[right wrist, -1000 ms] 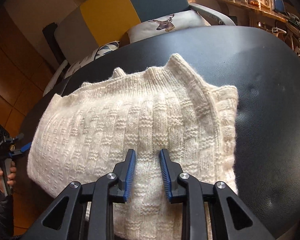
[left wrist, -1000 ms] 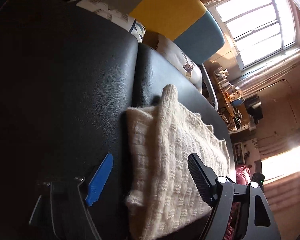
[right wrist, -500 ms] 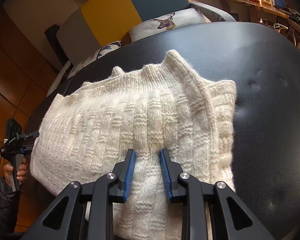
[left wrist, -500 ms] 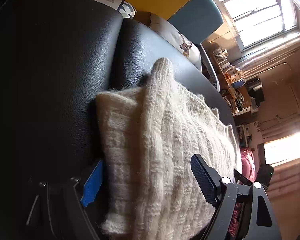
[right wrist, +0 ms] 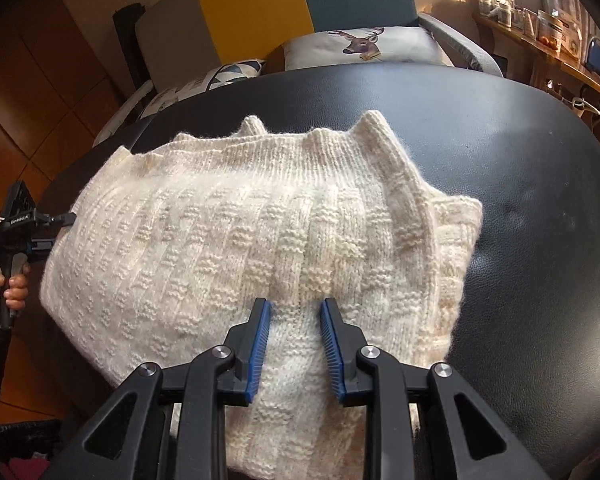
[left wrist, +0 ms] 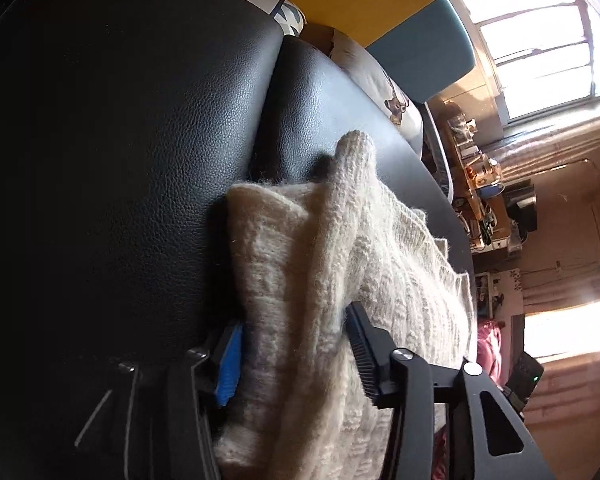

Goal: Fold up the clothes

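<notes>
The cream sweater (right wrist: 268, 240) lay folded on the black leather seat (right wrist: 540, 200). Right gripper (right wrist: 296, 340) pinched a ridge at its near edge, jaws partly closed; left gripper (left wrist: 292, 352) straddled its side edge, closing on the knit.

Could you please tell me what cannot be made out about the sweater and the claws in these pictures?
- Left wrist view: the cream sweater fills the left claw, so whether it pinches is unclear.
- Right wrist view: the sweater's near edge is hidden behind the right claw.
- Both views: the layers underneath are hidden by the top fold.
</notes>
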